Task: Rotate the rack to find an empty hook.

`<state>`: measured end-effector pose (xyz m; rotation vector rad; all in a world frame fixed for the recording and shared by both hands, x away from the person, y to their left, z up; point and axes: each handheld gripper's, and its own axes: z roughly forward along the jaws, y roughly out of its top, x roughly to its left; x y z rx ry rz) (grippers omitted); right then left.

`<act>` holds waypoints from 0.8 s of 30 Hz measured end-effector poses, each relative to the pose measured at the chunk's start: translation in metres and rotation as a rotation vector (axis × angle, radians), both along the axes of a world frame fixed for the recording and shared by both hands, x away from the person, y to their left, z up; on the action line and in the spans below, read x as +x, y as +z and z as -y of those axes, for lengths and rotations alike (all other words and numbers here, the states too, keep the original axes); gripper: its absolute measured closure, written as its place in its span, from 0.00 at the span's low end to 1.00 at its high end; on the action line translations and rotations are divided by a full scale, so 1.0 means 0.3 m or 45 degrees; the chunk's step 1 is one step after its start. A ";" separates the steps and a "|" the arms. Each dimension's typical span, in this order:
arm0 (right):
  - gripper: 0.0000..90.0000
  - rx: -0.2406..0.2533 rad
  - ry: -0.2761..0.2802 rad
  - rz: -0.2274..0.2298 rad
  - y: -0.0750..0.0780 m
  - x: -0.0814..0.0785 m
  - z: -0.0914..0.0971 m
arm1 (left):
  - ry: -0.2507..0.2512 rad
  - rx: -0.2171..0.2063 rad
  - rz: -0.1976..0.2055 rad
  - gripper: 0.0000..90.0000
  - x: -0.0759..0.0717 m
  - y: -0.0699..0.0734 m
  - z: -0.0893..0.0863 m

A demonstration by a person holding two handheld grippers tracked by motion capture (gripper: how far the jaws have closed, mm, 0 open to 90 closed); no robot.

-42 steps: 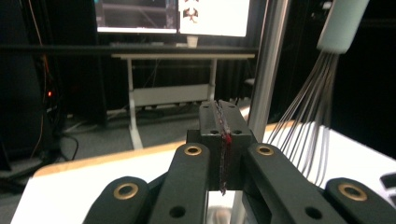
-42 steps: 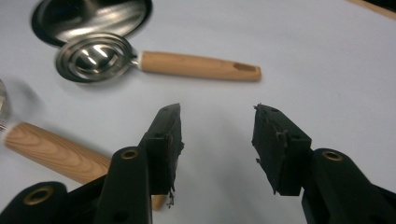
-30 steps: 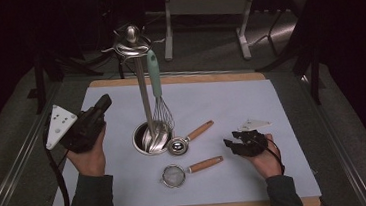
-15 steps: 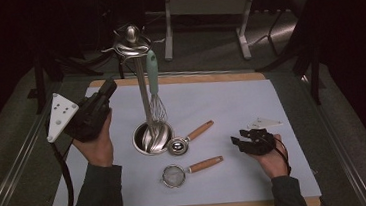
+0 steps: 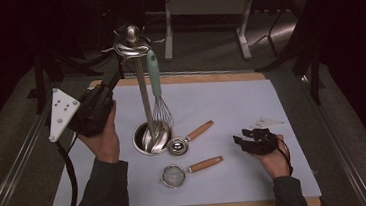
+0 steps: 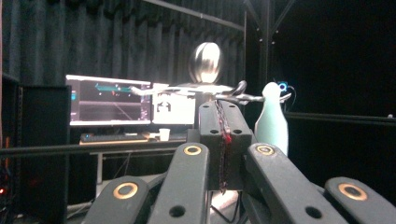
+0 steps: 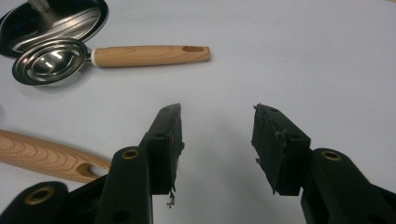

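High view has your left hand-held gripper [image 5: 101, 96] raised beside the utensil stand [image 5: 142, 86], its tip near the hooked crown. In the left gripper view your jaws are clenched flat against each other with nothing between them, pointing level at the stand's shiny knob [image 6: 207, 62] and its hooks; the mint handle of the whisk [image 6: 272, 122] hangs just to the right of them. From above, that whisk [image 5: 158, 92] hangs from a hook with its wires reaching down to the stand's round base [image 5: 150, 137].

Your right hand-held gripper [image 5: 252, 140] rests low on the white mat [image 5: 231, 104] of the desk, well apart from the stand. In the right gripper view its jaws are released and spread wide over bare mat. Ahead of them lies the small steel scoop with a wooden handle [image 7: 112, 57], touching the base rim. The little strainer [image 5: 189, 169] lies nearer you, its wooden handle toward your right hand.
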<state>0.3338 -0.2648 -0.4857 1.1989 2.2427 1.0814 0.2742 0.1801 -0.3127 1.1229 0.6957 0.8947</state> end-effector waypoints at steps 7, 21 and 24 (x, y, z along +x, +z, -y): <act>0.58 -0.001 -0.001 -0.009 -0.006 0.001 0.000 | -0.019 -0.013 0.046 1.00 -0.007 0.011 0.020; 0.57 0.003 0.001 -0.020 -0.014 -0.001 -0.004 | -0.042 -0.013 0.059 0.99 0.001 0.013 0.057; 0.58 0.006 -0.004 -0.019 -0.016 0.000 0.001 | -0.034 -0.002 0.053 1.00 0.007 0.014 0.061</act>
